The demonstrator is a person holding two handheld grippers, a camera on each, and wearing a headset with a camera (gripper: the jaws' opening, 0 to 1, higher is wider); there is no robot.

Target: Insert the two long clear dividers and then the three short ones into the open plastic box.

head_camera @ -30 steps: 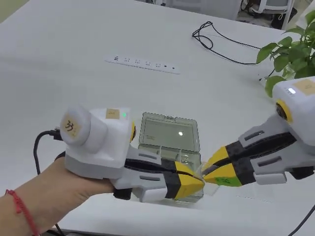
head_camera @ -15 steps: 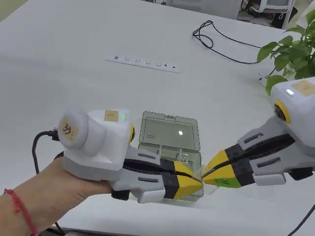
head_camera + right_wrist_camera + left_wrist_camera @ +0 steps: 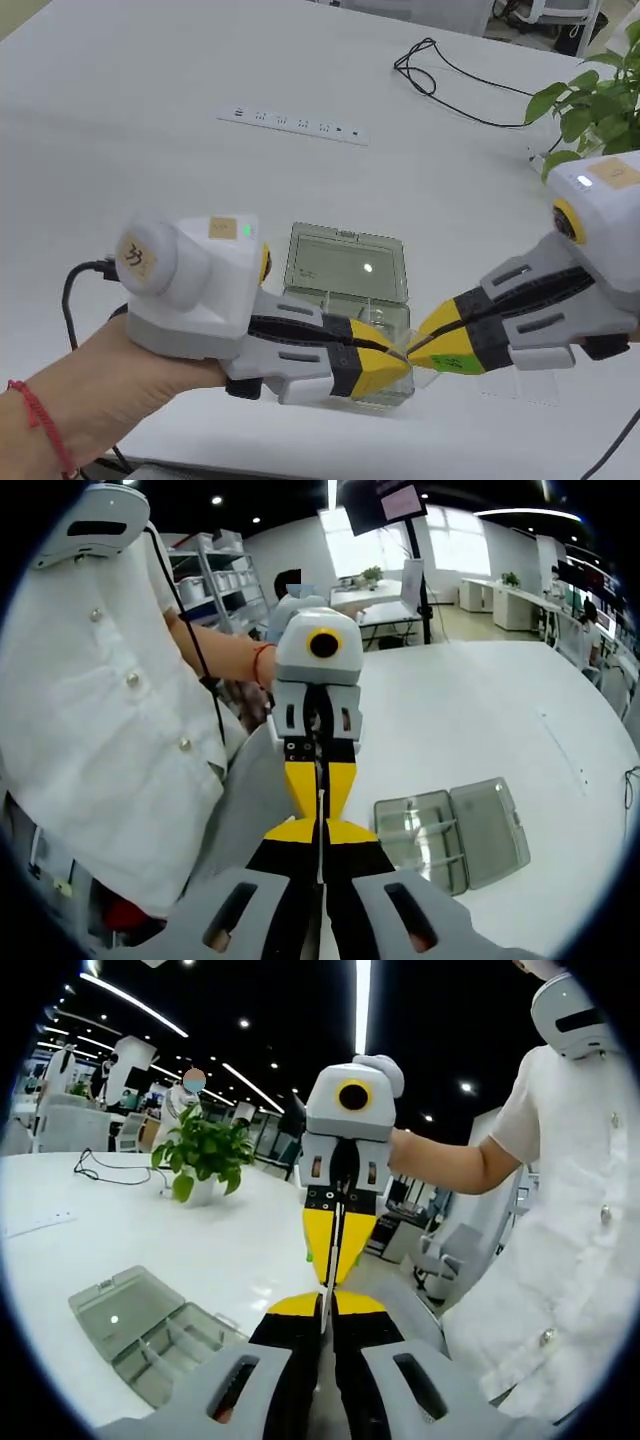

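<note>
We hold the left gripper (image 3: 388, 366) and the right gripper (image 3: 420, 348) tip to tip, just over the near edge of the open plastic box (image 3: 395, 318). The jaws of each one are squeezed tight on a thin clear divider (image 3: 425, 373), one at each end. The box sits on the white table (image 3: 150, 120), and its lid (image 3: 345, 262) lies flat behind it. In the right gripper view, two clear strips (image 3: 418, 830) stand inside the box. A power strip (image 3: 292, 125) and a plant (image 3: 590, 105) are far off.
</note>
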